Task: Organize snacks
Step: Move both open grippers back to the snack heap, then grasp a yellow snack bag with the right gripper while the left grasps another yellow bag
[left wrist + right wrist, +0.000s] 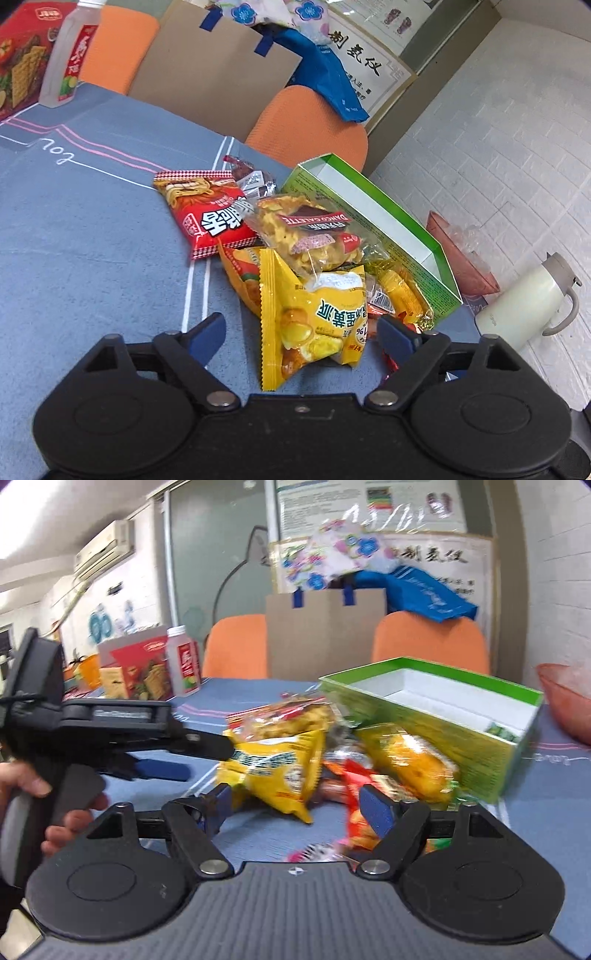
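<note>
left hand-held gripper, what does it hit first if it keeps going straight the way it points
Most likely the yellow snack bag. It stands upright between the open fingers of the left hand-held gripper, nearest in the pile. The clear cracker bag lies behind it. Depth is hard to judge through the fisheye.

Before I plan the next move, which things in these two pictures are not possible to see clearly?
- Left wrist view: snacks under the yellow packet are covered by it and the left gripper.
- Right wrist view: motion blur makes print on the orange snack unreadable.
- Right wrist view: the near wall of the green box hides part of its floor.
- Left wrist view: the red cracker box is cut off by the edge.
</note>
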